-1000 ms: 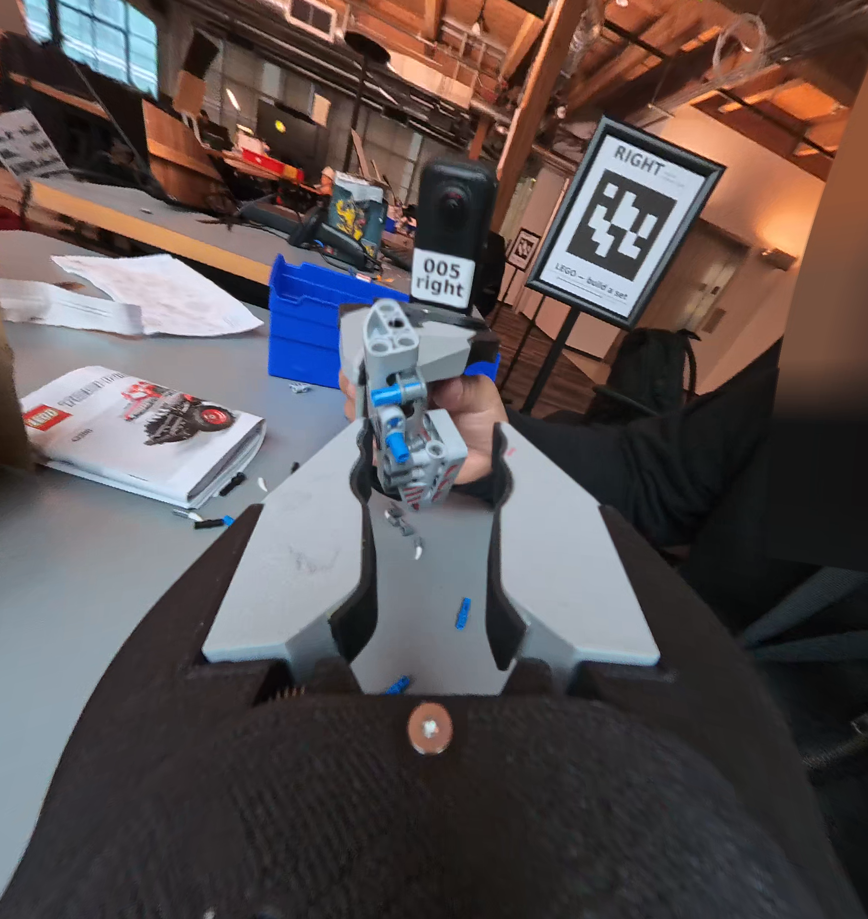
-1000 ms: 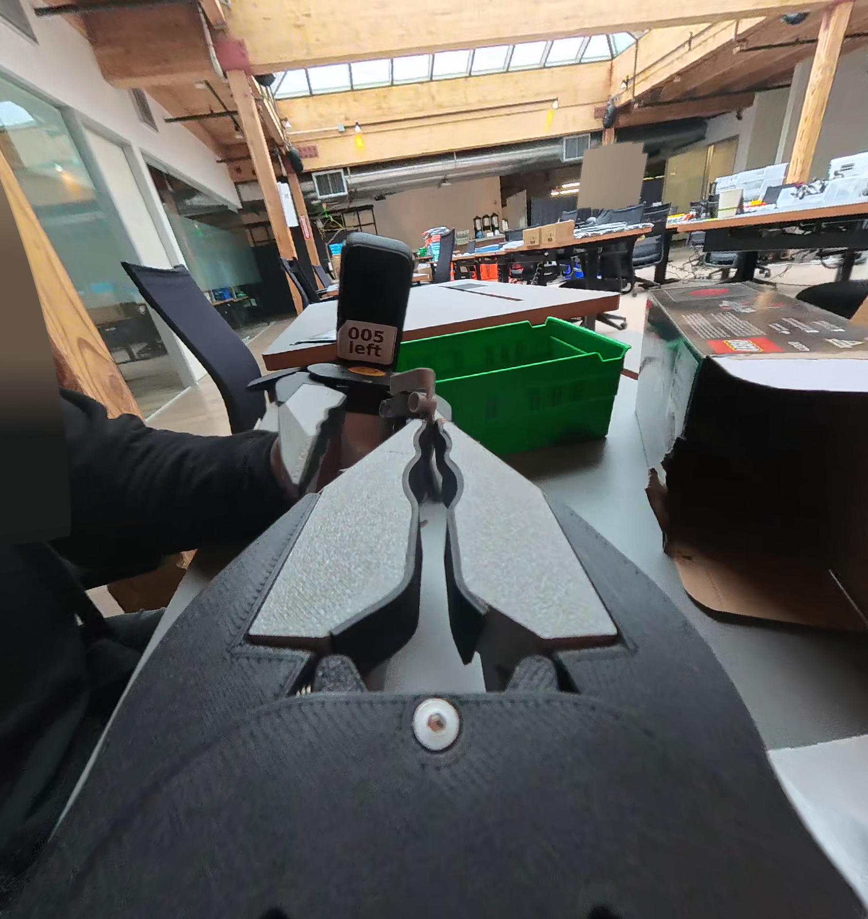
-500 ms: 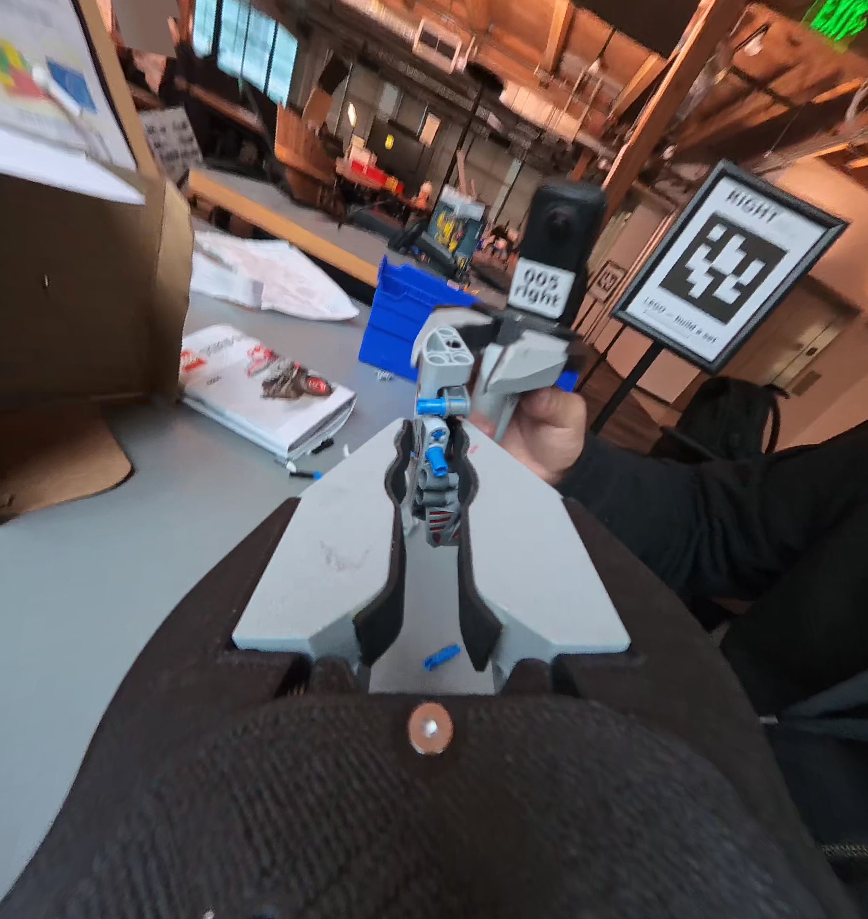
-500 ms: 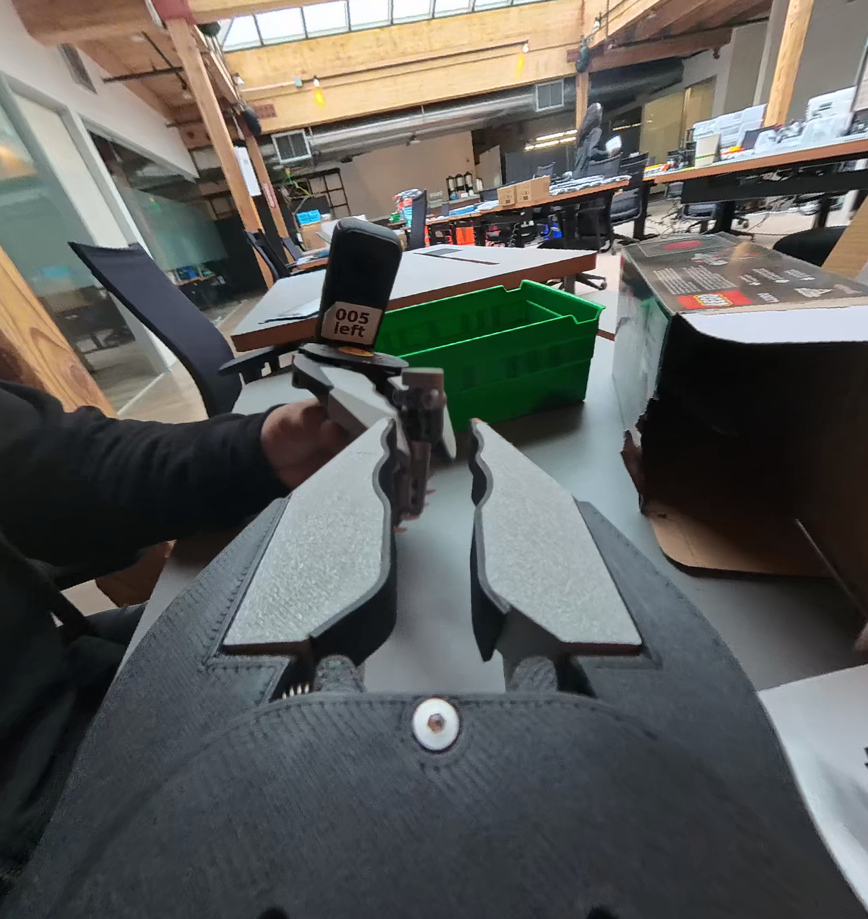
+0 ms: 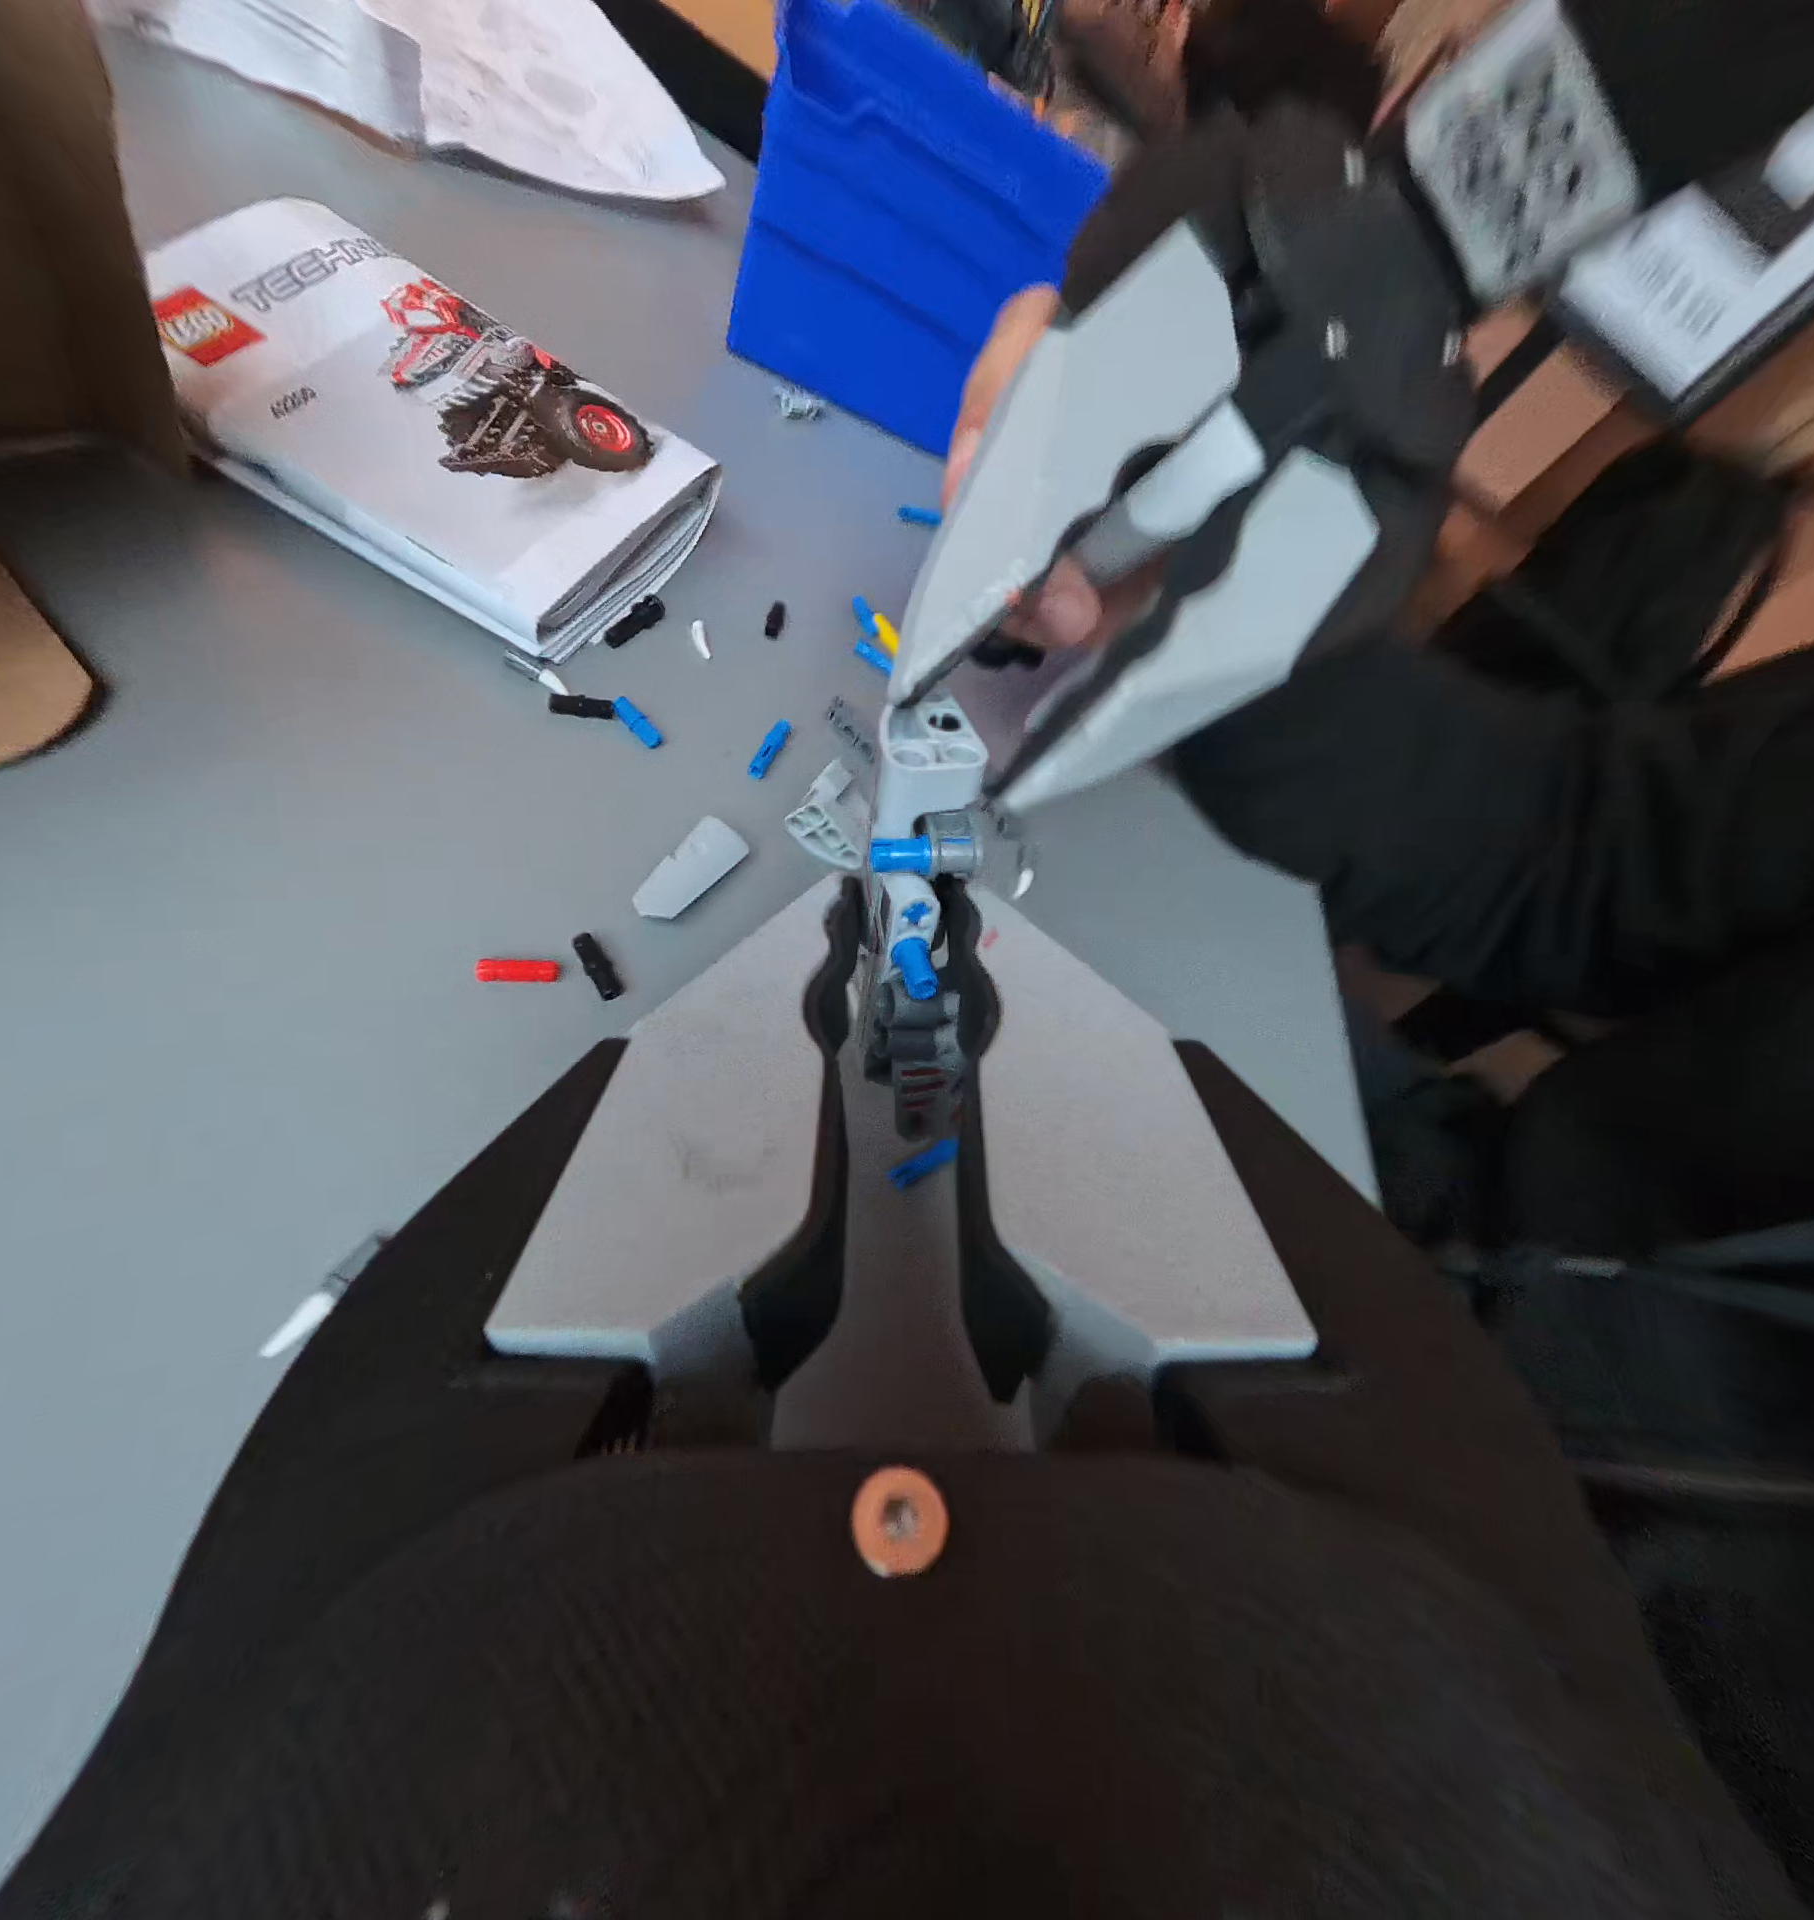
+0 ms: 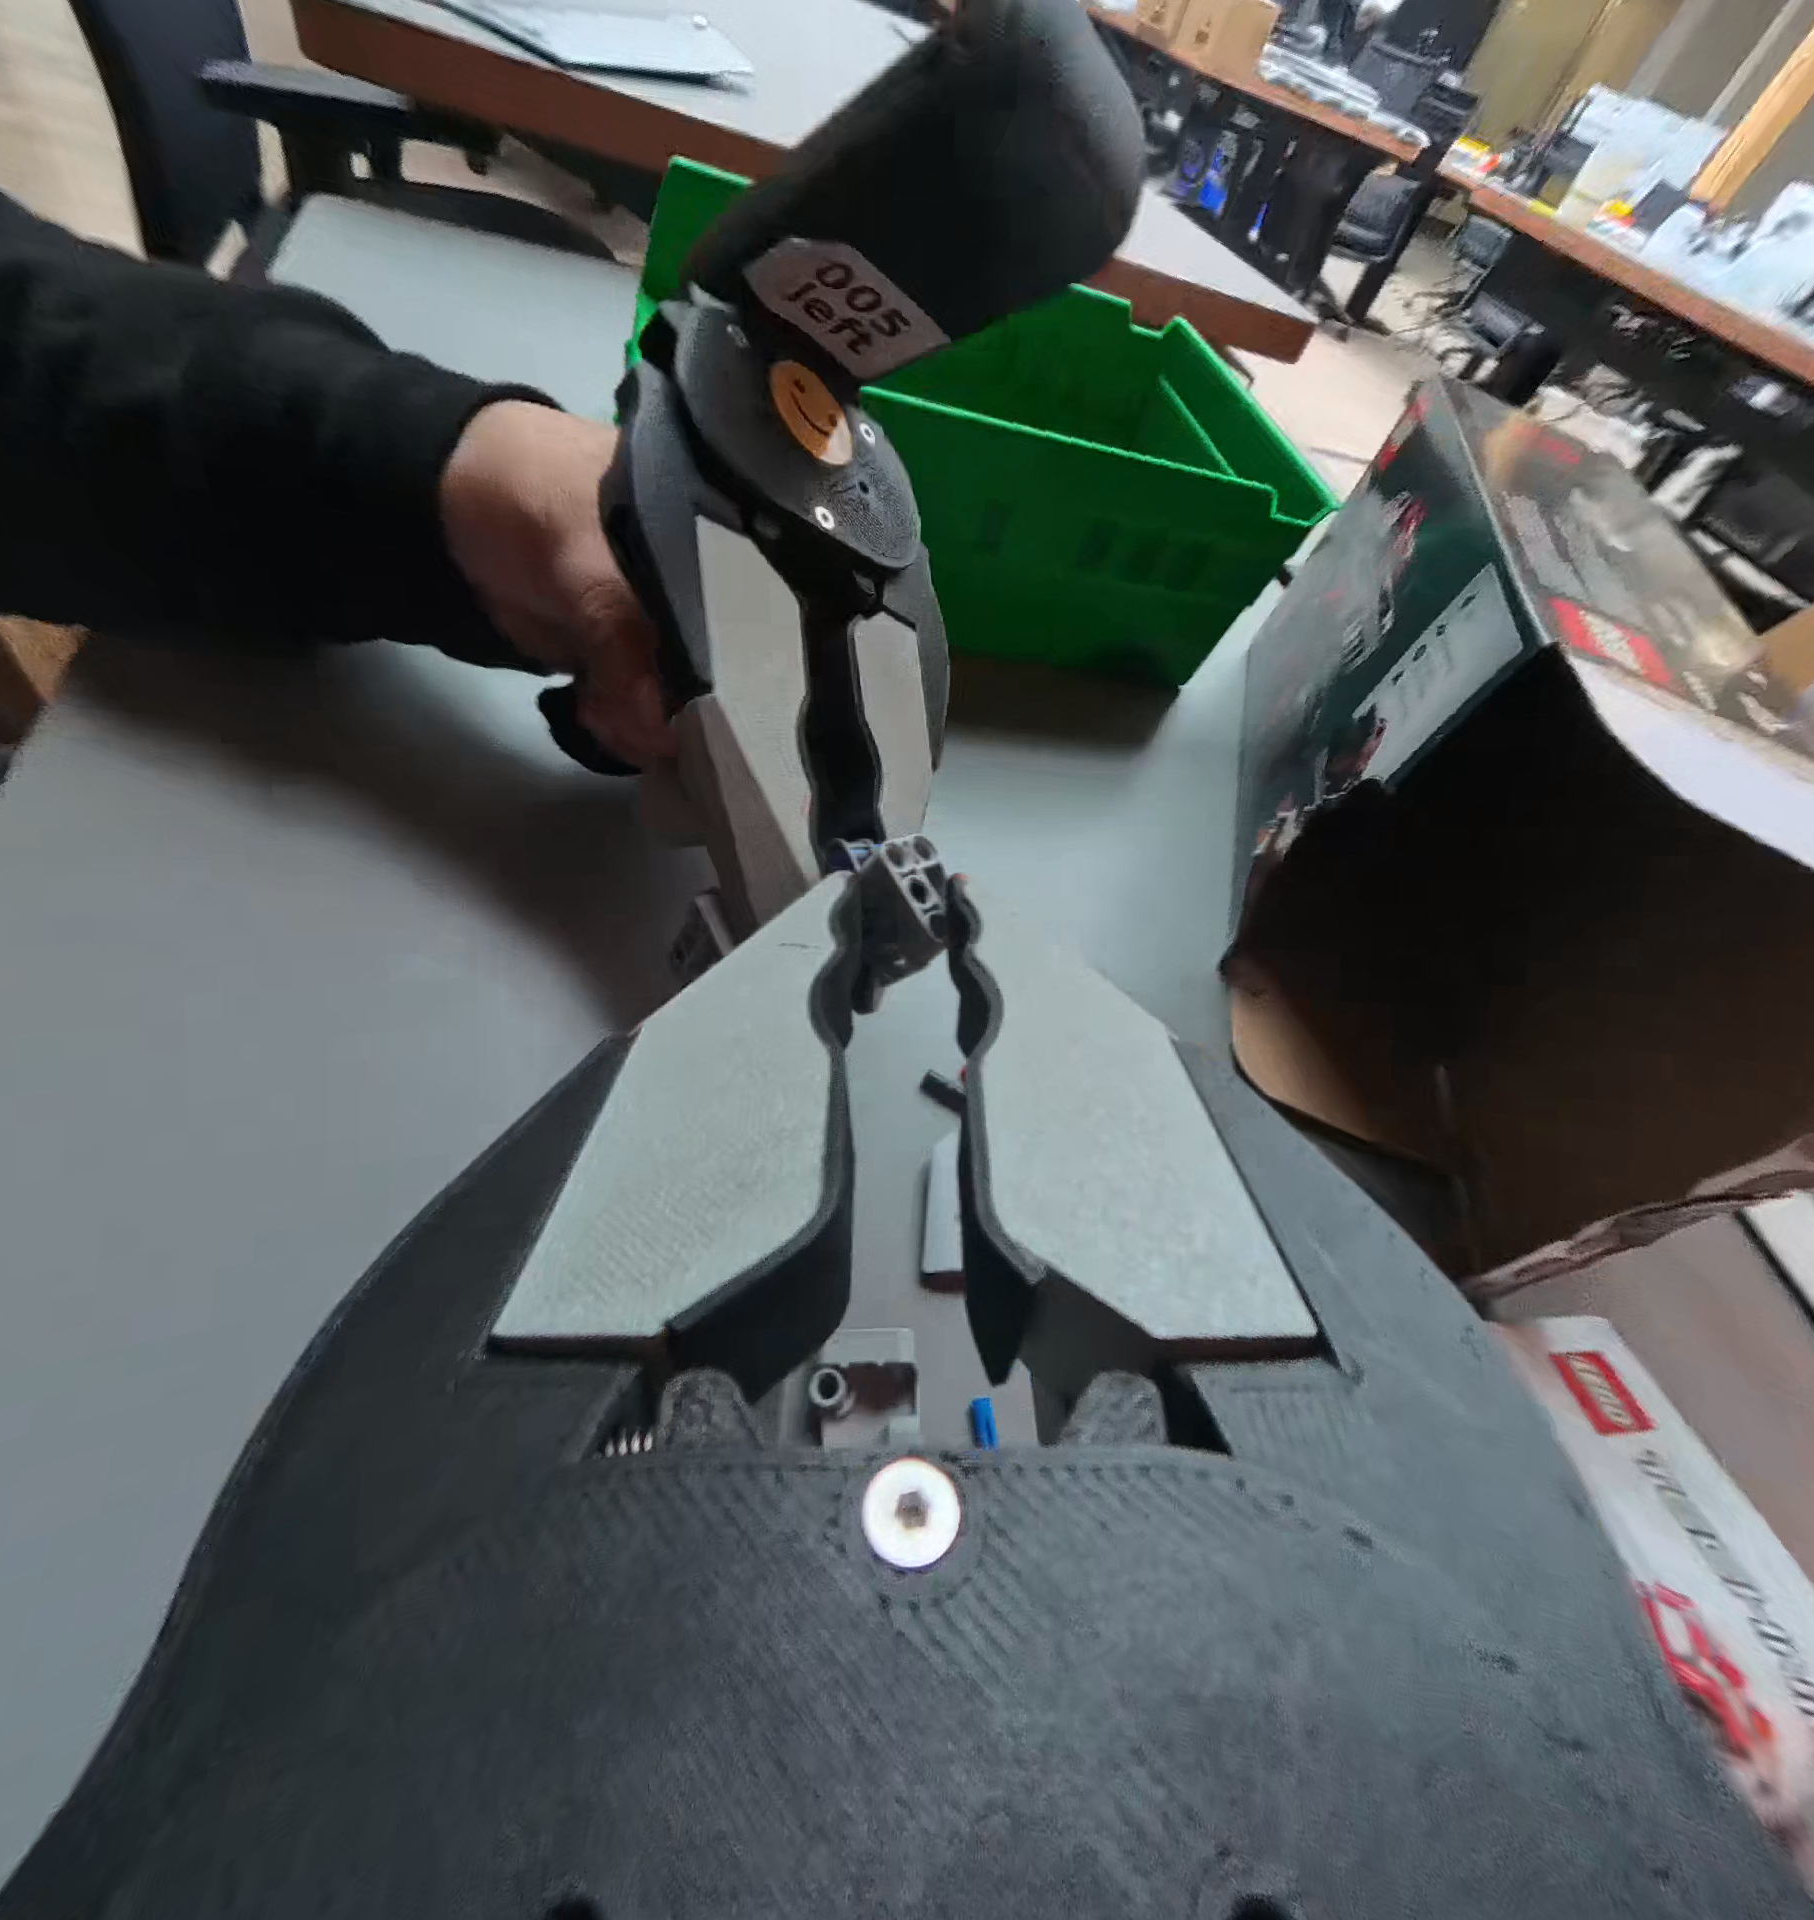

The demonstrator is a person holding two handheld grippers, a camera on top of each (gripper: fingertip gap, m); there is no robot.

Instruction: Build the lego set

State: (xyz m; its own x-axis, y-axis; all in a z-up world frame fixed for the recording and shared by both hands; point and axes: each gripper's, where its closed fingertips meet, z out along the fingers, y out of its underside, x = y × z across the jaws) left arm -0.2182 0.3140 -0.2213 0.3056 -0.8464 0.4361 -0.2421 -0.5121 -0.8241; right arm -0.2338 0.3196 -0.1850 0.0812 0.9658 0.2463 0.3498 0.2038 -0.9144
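A small grey lego assembly (image 5: 924, 769) with blue pins stands upright between my left gripper's (image 5: 901, 914) fingertips, which are shut on its lower part just above the grey table (image 5: 259, 935). My right gripper (image 5: 950, 743) reaches in from the upper right, and its two fingertips sit on either side of the assembly's top block. In the right wrist view my right gripper (image 6: 901, 909) pinches that grey block (image 6: 908, 894). The left gripper (image 6: 846, 831) comes down onto it from above, held by a hand in a black sleeve.
Several loose blue and black pins (image 5: 633, 717), a red pin (image 5: 516, 970) and a grey panel piece (image 5: 690, 883) lie on the table. An instruction booklet (image 5: 415, 416), a blue bin (image 5: 882, 260) and a cardboard box (image 5: 30, 260) stand behind. A green bin (image 6: 1069, 499) and the torn set box (image 6: 1505, 727) are on the right gripper's side. Left and right tips are no more than a few centimetres apart.
Both grippers tilted down toward the table. My right gripper, open half a second ago, has closed in on the assembly's top. My left gripper stays shut on it.
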